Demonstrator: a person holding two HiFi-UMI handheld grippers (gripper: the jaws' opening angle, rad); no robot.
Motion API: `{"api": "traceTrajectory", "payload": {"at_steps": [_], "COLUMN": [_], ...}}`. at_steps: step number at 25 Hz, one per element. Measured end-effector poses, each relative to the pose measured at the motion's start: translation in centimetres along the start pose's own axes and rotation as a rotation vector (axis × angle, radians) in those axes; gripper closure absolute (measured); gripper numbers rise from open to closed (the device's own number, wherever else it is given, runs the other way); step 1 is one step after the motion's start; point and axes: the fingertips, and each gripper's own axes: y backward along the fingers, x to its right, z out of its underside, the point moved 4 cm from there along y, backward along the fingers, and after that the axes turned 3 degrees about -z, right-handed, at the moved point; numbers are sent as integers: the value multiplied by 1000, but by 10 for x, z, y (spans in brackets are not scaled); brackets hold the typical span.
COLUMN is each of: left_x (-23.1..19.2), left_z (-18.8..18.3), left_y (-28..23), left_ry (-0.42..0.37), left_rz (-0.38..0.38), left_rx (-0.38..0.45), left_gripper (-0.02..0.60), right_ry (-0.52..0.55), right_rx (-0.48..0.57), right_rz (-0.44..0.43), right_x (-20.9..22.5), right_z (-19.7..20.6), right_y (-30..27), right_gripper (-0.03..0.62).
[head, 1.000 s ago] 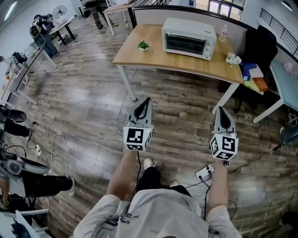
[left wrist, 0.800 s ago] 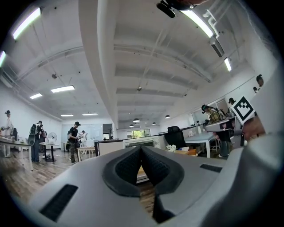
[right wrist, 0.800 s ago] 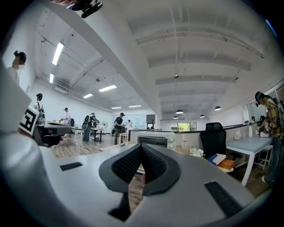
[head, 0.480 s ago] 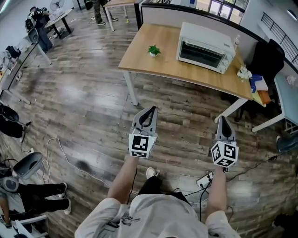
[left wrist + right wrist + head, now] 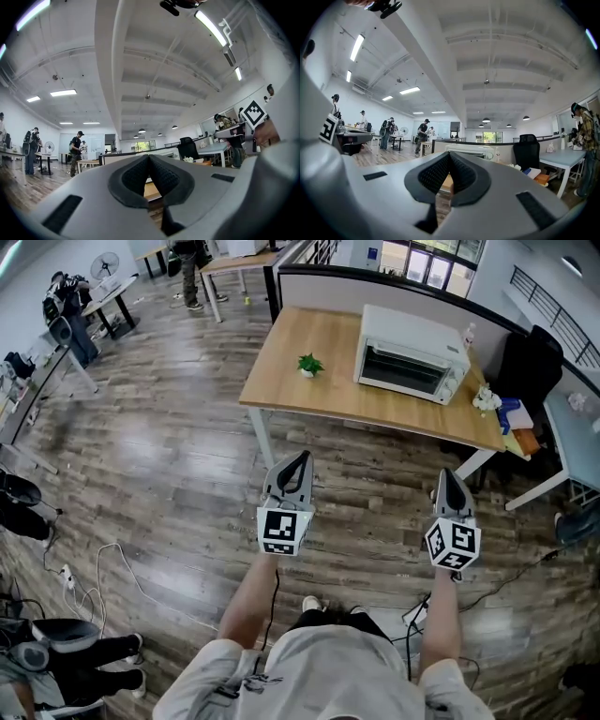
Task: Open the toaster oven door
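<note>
Where I stood: on the grey-brown wood-plank floor [image 5: 169,446], short of the table, both arms stretched forward in the lower half of the head view.
My left claw [image 5: 299,458]: left of centre in the head view, pointing level toward the table. In the left gripper view its dark ribbed pads [image 5: 136,176] met at the tip [image 5: 149,158] with nothing between them, so it was closed and empty.
My right claw [image 5: 446,474]: right of centre, pointing the same way, well apart from the left one. In the right gripper view its jaws were likewise pressed together at the tip [image 5: 450,157] and gripped nothing.
White toaster oven [image 5: 411,367]: upper right of the head view, standing on the far right part of the table, well beyond both claws. It also showed small above the closed jaws in the right gripper view [image 5: 471,151].
Glass door [image 5: 403,371]: dark, on the oven's front facing me, shut flat against the body. Neither claw touched it.
Light wooden table with white legs [image 5: 319,390]: upper centre of the head view, against a low partition.
Small green potted plant [image 5: 309,364]: on the table, left of the oven and apart from it.
Black office chair [image 5: 530,362]: right of the table, at the upper right edge.
White cables [image 5: 112,568]: loose on the floor at the lower left.
</note>
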Motion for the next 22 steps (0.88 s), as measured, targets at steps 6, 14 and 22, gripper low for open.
{"api": "traceTrajectory", "payload": {"at_steps": [6,14,22], "left_x": [-1,2,15], "left_z": [-1,19,23], "left_y": [-11,-51,-146], "left_ry": [-4,-46,-16], "left_rz": [5,-13,-35], "left_rx": [14,-32,-40], "left_gripper": [568,568,568], "right_ry": [-23,-54,-31], "right_rx": [24,14,19], "right_rz": [6,-37,-38], "right_x": [8,26,89], "right_z": [3,25,30], "right_y": [-9,-63,-125], "right_gripper": [572,572,573]}}
